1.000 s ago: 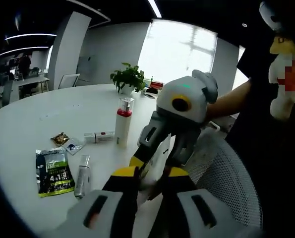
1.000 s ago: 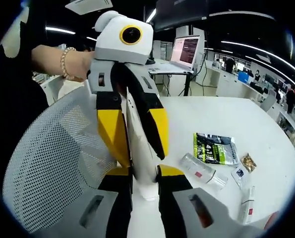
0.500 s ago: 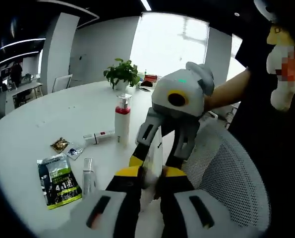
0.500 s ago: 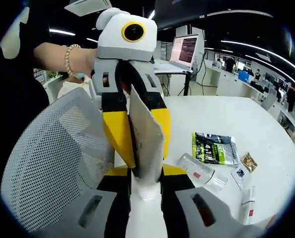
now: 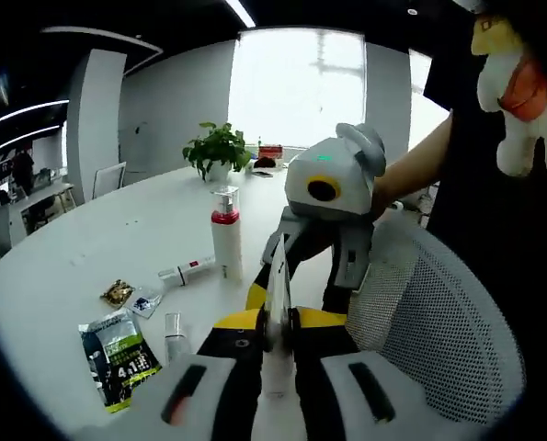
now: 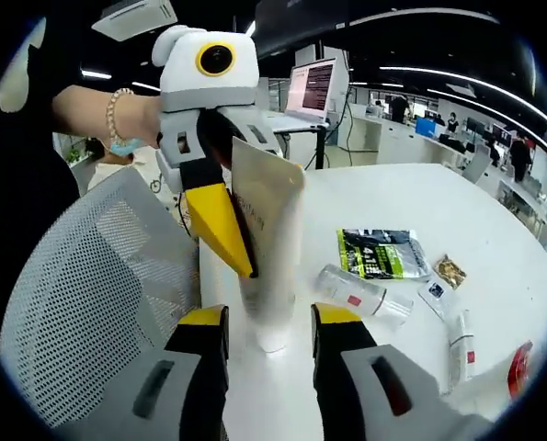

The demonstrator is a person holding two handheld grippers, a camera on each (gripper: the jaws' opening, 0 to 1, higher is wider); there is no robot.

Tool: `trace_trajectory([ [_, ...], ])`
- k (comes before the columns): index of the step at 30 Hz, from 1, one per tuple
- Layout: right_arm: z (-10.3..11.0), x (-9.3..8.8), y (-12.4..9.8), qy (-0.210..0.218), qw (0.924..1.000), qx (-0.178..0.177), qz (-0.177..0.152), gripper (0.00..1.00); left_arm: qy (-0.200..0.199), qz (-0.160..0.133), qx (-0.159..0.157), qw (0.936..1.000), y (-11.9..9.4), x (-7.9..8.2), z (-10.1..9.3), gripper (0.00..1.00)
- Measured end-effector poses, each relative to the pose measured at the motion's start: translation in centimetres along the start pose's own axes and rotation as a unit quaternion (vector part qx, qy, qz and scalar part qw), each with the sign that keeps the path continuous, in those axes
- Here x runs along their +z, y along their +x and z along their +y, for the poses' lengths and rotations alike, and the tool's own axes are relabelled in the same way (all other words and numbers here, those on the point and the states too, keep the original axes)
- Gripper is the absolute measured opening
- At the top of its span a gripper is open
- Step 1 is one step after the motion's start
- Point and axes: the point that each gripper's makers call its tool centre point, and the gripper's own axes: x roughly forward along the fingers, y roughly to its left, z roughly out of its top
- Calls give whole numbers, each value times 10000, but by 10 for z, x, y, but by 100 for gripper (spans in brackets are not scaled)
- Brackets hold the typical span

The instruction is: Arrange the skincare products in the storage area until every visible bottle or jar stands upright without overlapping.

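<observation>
The tube point(image 6: 271, 211) is held cap-down at the near edge of the table point(image 6: 420, 197), just beside a mesh chair point(image 6: 98, 276). It is clamped across its flat body by the left gripper point(image 5: 278, 317), whose jaws are closed on it. In the left gripper view the tube is seen edge-on between them. The right gripper point(image 6: 271, 320) is released: its jaws stand apart on either side of the cap and are not seen to touch it. Whether the cap rests on the table cannot be told.

Step in hand, as judged: the tube is to be stood on its cap.

1. The tube should be lowered until the cap bears flat on the table, well in from the edge.
2. The body should be brought vertical before release, since a narrow cap gives little support.
3. The right gripper's jaws should be kept spread around the cap as a guard against toppling.
4. The left gripper's jaws should be opened slowly and withdrawn straight, so that the tube is not dragged.

The pump bottle point(image 5: 225, 243) already stands upright. A clear bottle point(image 6: 360, 292) and a small tube point(image 5: 188, 271) lie flat and are yet to be stood up. The tube should be placed well apart from them.
</observation>
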Motion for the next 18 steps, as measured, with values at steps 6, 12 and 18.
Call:
trace_trajectory([
  [6,-8,-9,-17,374,9984,-415,-104,47,110,-42,-36,9999,10,6,4,6],
  [12,-17,-20,-34,628,9948,-795,-101,57,196,-69,-99,9997,21,11,11,6],
  [18,-24,-33,-48,864,9899,-1125,-66,65,216,-99,-174,9996,34,16,21,6],
])
